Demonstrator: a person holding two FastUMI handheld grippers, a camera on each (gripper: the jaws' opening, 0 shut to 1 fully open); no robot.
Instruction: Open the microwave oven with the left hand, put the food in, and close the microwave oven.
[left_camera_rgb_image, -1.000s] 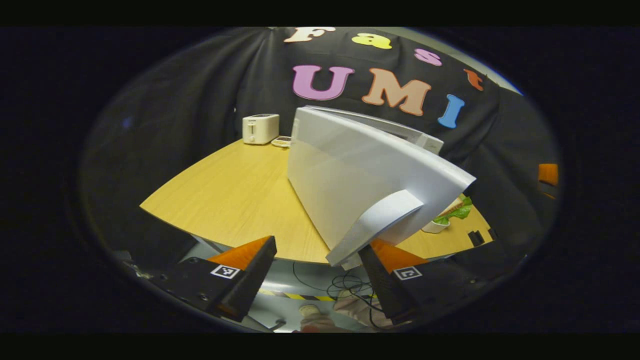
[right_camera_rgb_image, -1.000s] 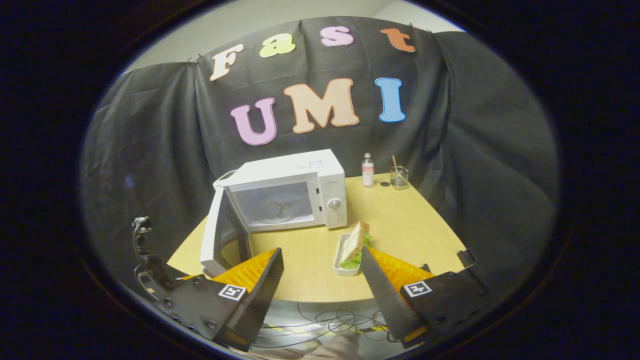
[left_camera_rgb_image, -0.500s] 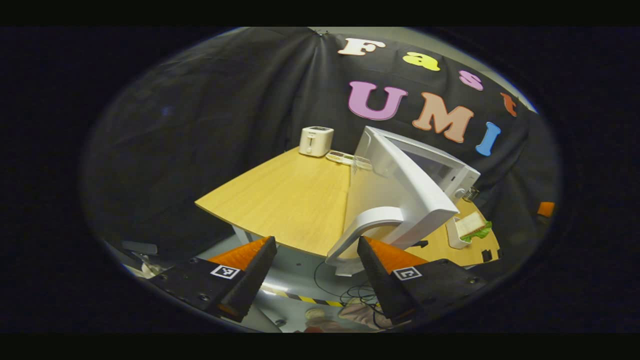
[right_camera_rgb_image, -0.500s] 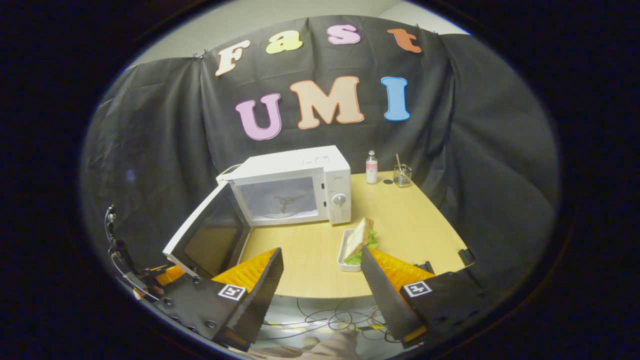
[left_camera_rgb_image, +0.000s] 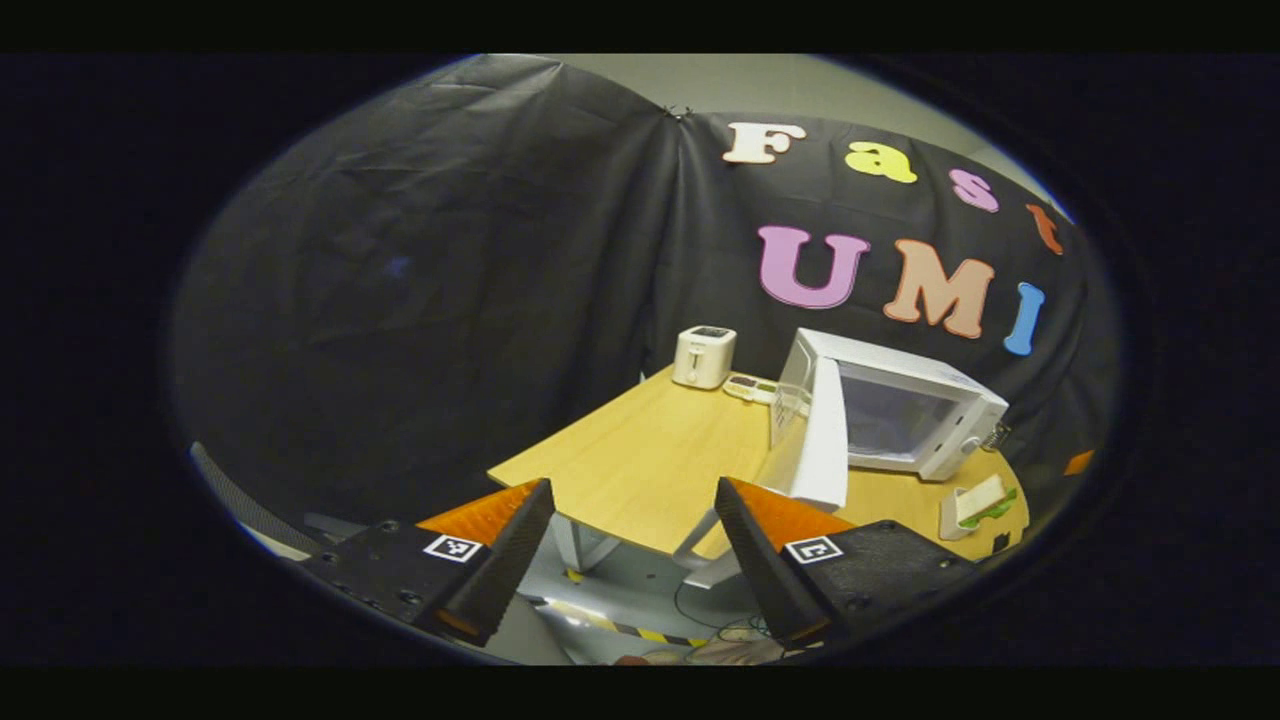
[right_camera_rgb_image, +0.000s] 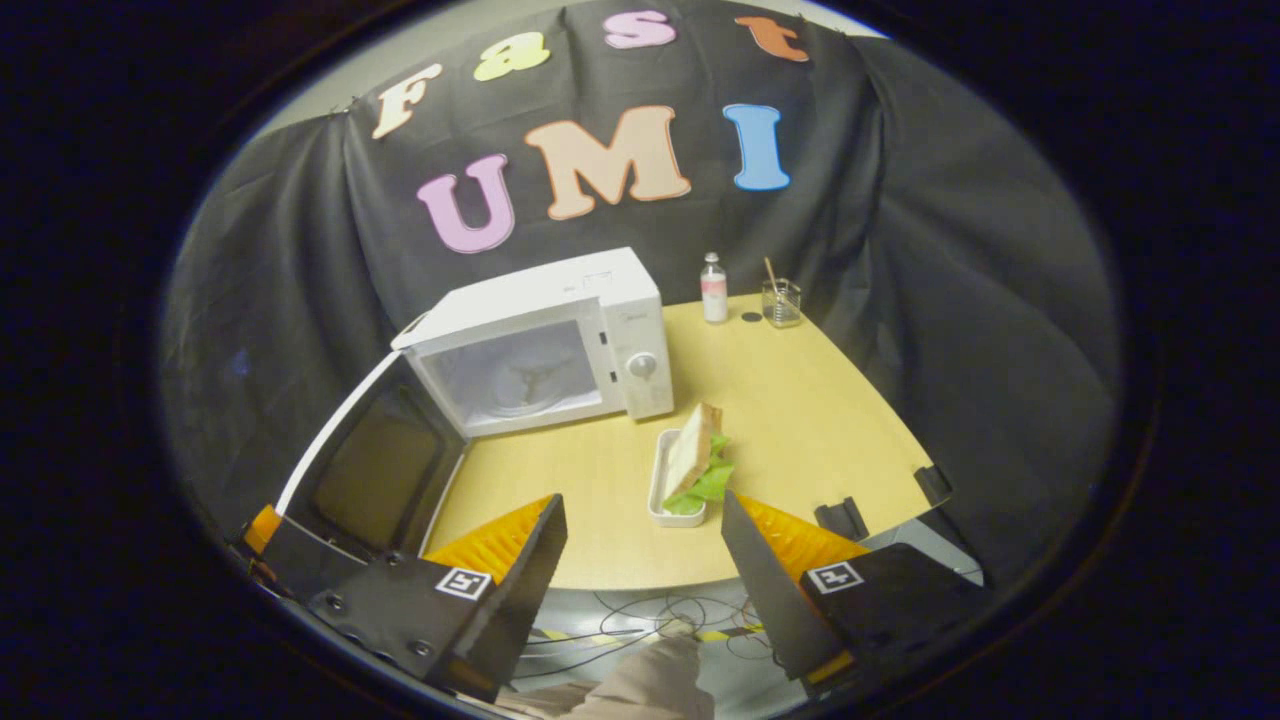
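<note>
Both grippers stand with their fingers spread apart and nothing between them: the left gripper (left_camera_rgb_image: 630, 530) is off the near left corner of the white box-shaped microwave oven (right_camera_rgb_image: 545, 335), apart from its door, and the right gripper (right_camera_rgb_image: 640, 560) hovers in front of the oven, just short of the food. The oven's white-framed door with its dark window (right_camera_rgb_image: 365, 455) hangs wide open on the oven's left side, swung out past the edge of the light wood-grain table (right_camera_rgb_image: 800, 420), and the pale cavity with its turntable hub is exposed. The food, a sandwich with green lettuce (right_camera_rgb_image: 692, 465) propped in a small white rectangular tray (right_camera_rgb_image: 660, 490), sits on the table just in front of the oven's control panel with its round dial (right_camera_rgb_image: 640, 365), well clear of the door. The step in hand is judged to be the pick-up of the food. Advance the right gripper toward the oven until its fingers straddle the tray's narrow width, then close on the tray walls rather than on the soft bread. Keep the tray level, since the sandwich leans and could tip out. Carry it leftward along the oven front into the cavity, clearing the lower lip. Hold the left gripper outside the door's swing path until closing.
</note>
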